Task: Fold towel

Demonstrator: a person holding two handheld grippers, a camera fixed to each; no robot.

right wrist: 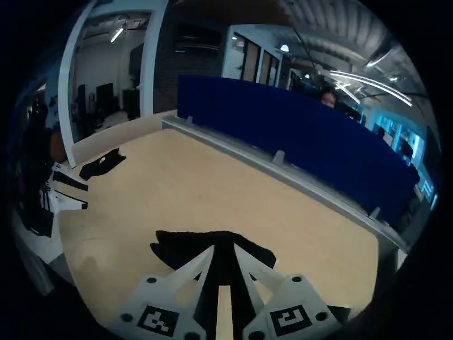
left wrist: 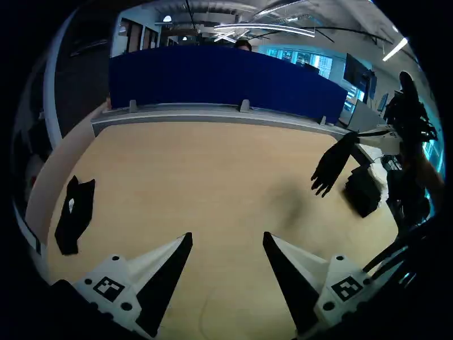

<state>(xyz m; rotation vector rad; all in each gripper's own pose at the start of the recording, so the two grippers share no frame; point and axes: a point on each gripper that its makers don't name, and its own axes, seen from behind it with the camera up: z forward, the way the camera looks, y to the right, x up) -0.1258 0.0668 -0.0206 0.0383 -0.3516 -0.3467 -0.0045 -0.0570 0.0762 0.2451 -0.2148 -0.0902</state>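
Towel (right wrist: 175,247), black: where? — Obs. 1
Pinched between the near-closed fingers of right gripper (right wrist: 223,247). Left gripper view has it dangling above the wooden table (left wrist: 215,164), with a shadow beneath. — Obs. 2
Left gripper (left wrist: 227,234)? — Obs. 1
Fingers spread wide, holding nothing, over bare tabletop. Second black cloth (left wrist: 75,214) lies flat near the table's edge, well apart from both grippers. Blue partition (left wrist: 226,76) runs along the far side. — Obs. 2

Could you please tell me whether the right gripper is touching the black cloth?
Touching. The left gripper view shows the black cloth hanging from the right gripper, whose fingers are pinched on it.
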